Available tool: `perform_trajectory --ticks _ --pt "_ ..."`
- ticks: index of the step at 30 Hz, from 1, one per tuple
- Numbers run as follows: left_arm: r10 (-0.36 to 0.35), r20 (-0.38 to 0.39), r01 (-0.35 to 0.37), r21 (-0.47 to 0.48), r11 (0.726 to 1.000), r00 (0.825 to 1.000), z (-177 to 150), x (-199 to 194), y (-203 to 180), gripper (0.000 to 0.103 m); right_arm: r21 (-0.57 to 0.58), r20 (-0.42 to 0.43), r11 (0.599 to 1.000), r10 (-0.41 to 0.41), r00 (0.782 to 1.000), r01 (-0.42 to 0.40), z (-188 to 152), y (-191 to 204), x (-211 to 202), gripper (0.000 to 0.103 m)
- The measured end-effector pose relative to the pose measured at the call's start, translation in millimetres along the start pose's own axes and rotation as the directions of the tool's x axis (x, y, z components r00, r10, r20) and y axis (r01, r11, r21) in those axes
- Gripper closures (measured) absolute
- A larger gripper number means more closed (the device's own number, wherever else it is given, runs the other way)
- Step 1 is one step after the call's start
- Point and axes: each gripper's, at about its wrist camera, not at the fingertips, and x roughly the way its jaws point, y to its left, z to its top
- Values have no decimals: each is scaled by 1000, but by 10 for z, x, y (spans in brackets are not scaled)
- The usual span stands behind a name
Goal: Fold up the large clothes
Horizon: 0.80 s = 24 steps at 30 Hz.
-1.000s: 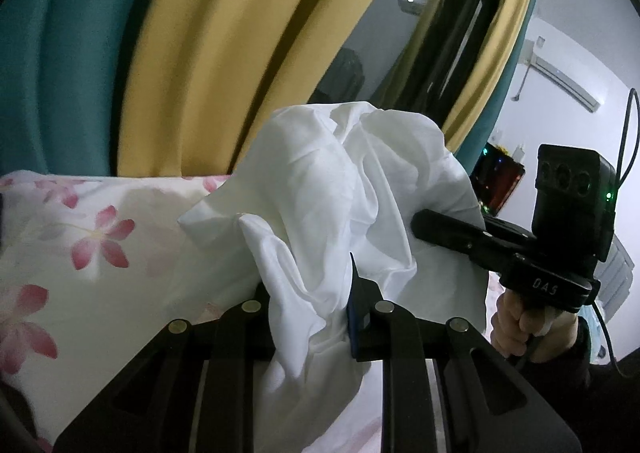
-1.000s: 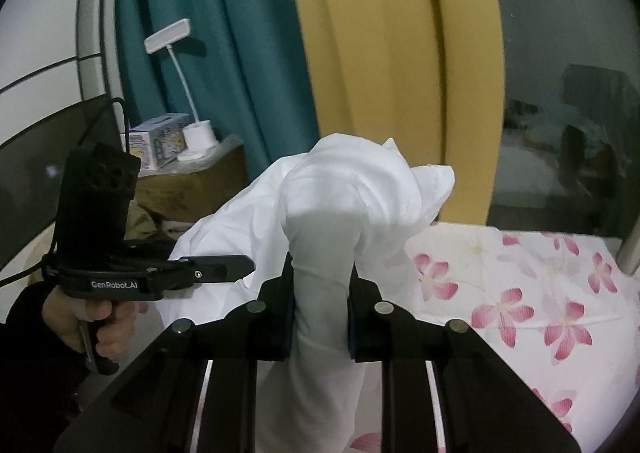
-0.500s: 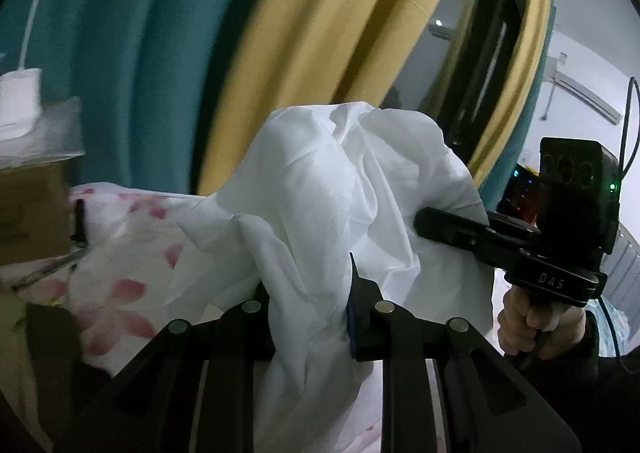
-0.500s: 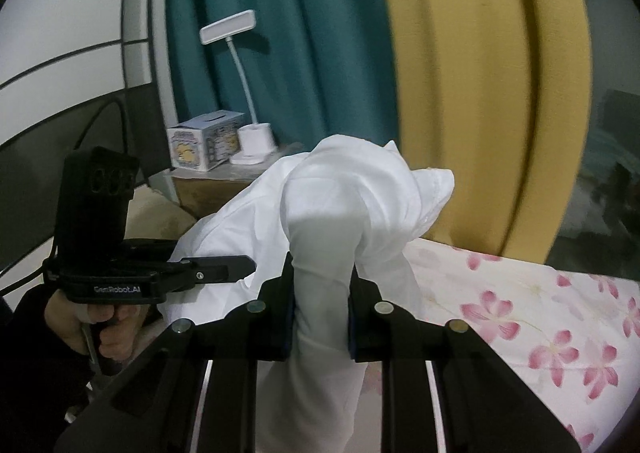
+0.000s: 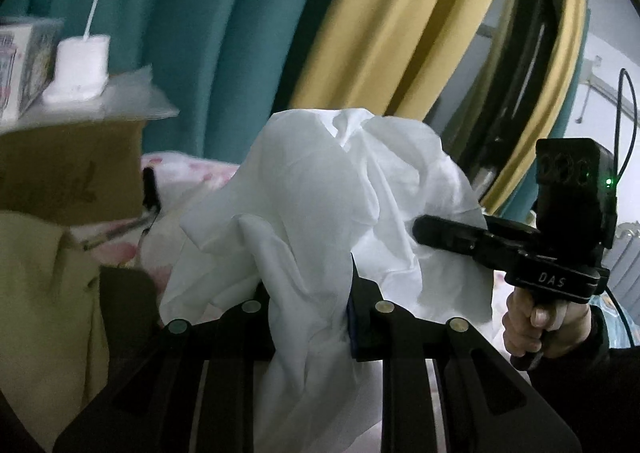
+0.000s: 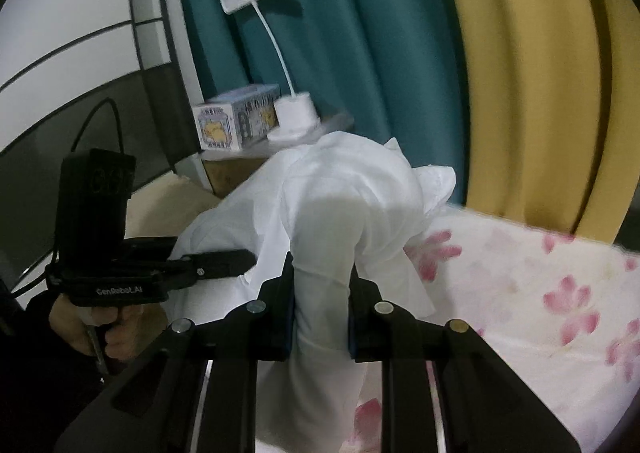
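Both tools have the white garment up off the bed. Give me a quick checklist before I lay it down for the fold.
1. Left tool clamped on white cloth garment: ok.
2. Right tool clamped on it: ok.
3. Garment spread flat between tools: not ok, bunched.
4. Pink-flowered bedsheet bare to the right: ok.
5. Clear of white desk lamp on brown cardboard box: cannot tell.

Both views swing leftward across the room

From the left hand-held gripper (image 5: 310,317), the cardboard box (image 5: 68,169), the white lamp base (image 5: 80,69) and the printed carton (image 5: 24,61) have come into sight at the left, and the flowered bedsheet (image 5: 188,173) has shrunk to a strip. From the right hand-held gripper (image 6: 320,313), the lamp (image 6: 276,53) and carton (image 6: 236,121) have slid toward the centre, now just behind the white garment (image 6: 344,205); the dark window has gone from view.
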Motion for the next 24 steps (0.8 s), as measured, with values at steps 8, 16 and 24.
perform_trajectory --ticks 8,16,24 --pt "31 -136 -35 -29 999 990 -188 456 213 78 101 -87 995 -9 996 17 -331 -329 340 84" --pt "16 -210 -32 -71 997 978 -282 817 339 71 199 -141 978 -41 989 69 -609 -709 444 83" --pt "46 -227 -59 -50 997 973 -275 951 287 52 245 -186 963 -65 980 110 -787 -918 522 76"
